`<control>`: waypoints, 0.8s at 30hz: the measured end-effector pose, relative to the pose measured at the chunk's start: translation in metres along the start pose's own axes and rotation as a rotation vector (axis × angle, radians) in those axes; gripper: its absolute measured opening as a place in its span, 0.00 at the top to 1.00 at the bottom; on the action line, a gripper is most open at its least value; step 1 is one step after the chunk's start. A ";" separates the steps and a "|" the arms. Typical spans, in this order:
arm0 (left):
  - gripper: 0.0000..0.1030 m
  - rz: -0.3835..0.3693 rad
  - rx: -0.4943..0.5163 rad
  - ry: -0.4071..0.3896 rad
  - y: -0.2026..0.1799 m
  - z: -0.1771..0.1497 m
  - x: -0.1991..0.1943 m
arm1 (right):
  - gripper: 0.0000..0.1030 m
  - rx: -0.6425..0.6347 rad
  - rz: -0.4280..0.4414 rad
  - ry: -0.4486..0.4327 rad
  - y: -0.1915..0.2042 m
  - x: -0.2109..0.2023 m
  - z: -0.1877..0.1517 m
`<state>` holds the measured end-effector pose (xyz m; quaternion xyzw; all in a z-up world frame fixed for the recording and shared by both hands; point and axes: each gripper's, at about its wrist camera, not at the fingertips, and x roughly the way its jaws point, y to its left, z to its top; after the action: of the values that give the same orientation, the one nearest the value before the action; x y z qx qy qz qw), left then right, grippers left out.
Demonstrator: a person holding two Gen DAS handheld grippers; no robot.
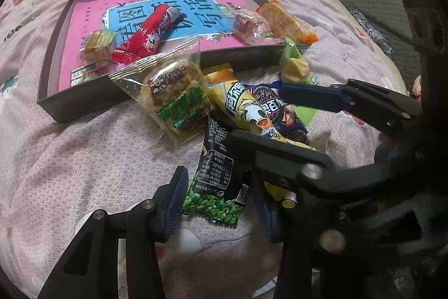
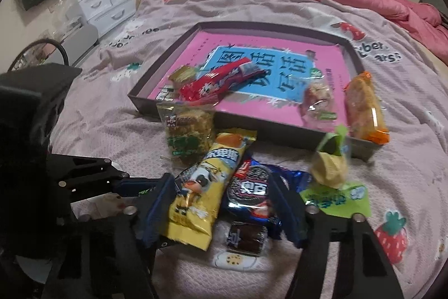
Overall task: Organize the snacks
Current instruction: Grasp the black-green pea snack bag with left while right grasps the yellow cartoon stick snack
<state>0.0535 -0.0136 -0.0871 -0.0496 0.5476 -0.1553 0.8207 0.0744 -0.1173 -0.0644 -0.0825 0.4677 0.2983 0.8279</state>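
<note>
Your left gripper (image 1: 221, 208) sat low in the left wrist view, with one jaw on each side of the black and green pea packet (image 1: 221, 187). The pads were very close to it, but you could not tell if they were squeezing yet. Your right gripper (image 2: 222, 208), low in the right wrist view, had two packets between its jaws: the yellow cow packet (image 2: 196, 198) and the blue Oreo packet (image 2: 252, 189). You could not tell if it pinched them either.

It looked like the picking-up step. To do it well, you needed one snack in each gripper. The right one had to pick the cow packet or the Oreo, not both, or one could slip out. A small brown cake (image 2: 246, 238) lay just under them.

The two grippers were close together over the pile, so they could bump. The dark tray (image 1: 92, 97) lay just past the pile, and the Ximaizi packet (image 1: 173, 100) leaned on its near wall. You had to lift over that wall. The middle of the tray had open room; the pink bed cover (image 1: 70, 159) at lower left was free too.
</note>
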 end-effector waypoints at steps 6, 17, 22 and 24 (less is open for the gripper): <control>0.54 0.000 0.000 0.001 -0.001 0.001 0.002 | 0.54 -0.037 -0.011 0.012 0.003 0.008 0.002; 0.54 -0.003 -0.002 0.003 0.001 0.002 0.002 | 0.80 -0.011 -0.031 0.007 -0.020 -0.005 -0.004; 0.54 0.006 -0.001 0.008 -0.001 0.003 0.006 | 0.80 0.010 -0.013 0.014 -0.026 -0.003 -0.005; 0.54 0.013 0.002 0.010 -0.002 0.004 0.007 | 0.80 0.002 -0.008 0.017 -0.025 -0.001 -0.005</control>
<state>0.0593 -0.0181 -0.0916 -0.0447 0.5519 -0.1507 0.8189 0.0846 -0.1397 -0.0696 -0.0860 0.4748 0.2938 0.8252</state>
